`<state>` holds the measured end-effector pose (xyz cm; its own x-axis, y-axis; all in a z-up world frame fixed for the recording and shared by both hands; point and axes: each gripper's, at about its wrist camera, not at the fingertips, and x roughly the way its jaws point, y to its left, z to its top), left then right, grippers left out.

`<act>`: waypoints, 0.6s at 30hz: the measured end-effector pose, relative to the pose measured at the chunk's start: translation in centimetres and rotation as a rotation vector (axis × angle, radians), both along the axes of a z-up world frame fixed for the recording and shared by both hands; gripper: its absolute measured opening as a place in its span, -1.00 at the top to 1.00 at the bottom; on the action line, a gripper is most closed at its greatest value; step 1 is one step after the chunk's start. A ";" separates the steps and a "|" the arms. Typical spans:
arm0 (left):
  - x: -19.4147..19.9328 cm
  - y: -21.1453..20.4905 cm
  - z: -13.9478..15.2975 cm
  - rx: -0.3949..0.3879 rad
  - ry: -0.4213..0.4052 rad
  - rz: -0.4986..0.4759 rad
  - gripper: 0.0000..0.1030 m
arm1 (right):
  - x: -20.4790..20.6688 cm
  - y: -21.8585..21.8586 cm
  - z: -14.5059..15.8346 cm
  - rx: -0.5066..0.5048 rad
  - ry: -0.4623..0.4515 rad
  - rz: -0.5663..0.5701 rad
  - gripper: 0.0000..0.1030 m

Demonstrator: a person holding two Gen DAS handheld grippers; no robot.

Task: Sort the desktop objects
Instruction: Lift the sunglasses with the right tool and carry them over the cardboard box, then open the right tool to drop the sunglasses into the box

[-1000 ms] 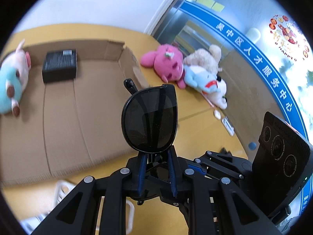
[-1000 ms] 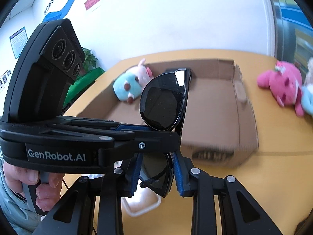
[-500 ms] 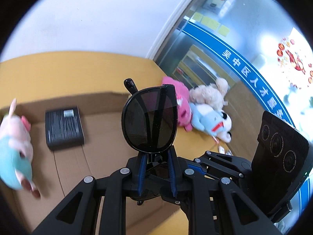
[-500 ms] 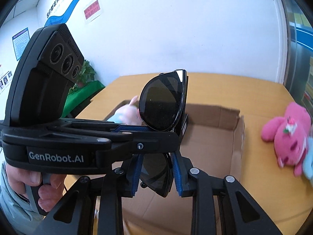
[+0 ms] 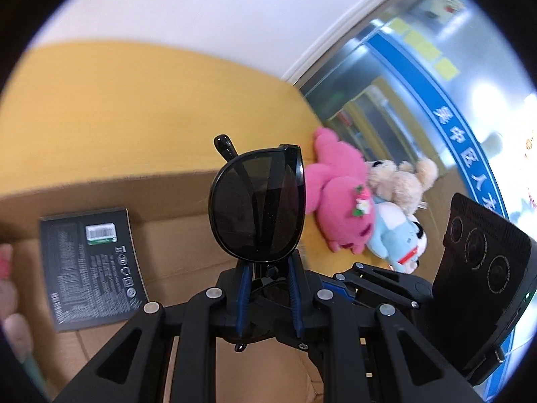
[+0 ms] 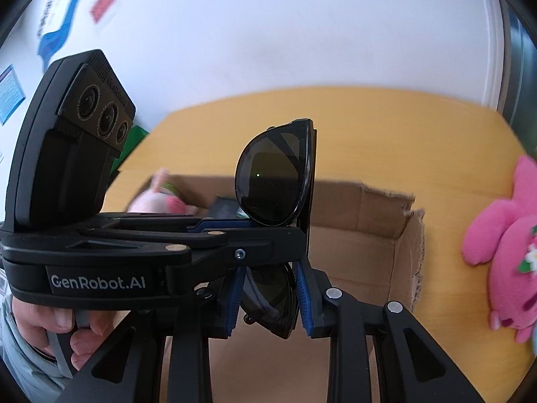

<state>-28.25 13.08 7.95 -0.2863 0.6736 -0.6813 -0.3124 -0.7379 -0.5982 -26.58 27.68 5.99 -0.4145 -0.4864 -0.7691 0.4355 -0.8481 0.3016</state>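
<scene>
Yellow surface [image 5: 134, 100] carries a cardboard box [image 6: 369, 252], prob the sorting bin, w/ a black packet [image 5: 90, 268] & a soft toy already inside. More plush toys [image 5: 342, 208] lie beside it. Folded sunglasses [image 5: 258, 201] hang above the box, upright; left gripper [image 5: 266, 297] & right gripper [image 6: 268, 299] jaws both nearly closed, pinching the lower lens, prob for a handover.

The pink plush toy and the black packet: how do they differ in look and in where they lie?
The pink plush toy is soft, rounded and bright; the black packet is flat, rectangular and dark, with printed text and a white barcode label. The toy lies on the yellow table, outside the cardboard box, against other plush toys; the packet lies flat inside the box. Neither is gripped: both grippers hold the sunglasses.
</scene>
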 end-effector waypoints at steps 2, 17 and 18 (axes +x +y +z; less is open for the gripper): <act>-1.0 0.3 -2.1 0.009 -0.050 0.000 0.63 | -1.1 0.2 -1.9 0.008 -0.047 -0.010 0.46; -3.5 2.1 -8.3 -0.018 -0.229 0.036 0.59 | -4.0 0.5 -8.0 0.123 -0.221 -0.095 0.46; -3.3 2.1 -8.0 -0.031 -0.220 0.035 0.55 | -3.9 0.5 -8.0 0.123 -0.220 -0.096 0.46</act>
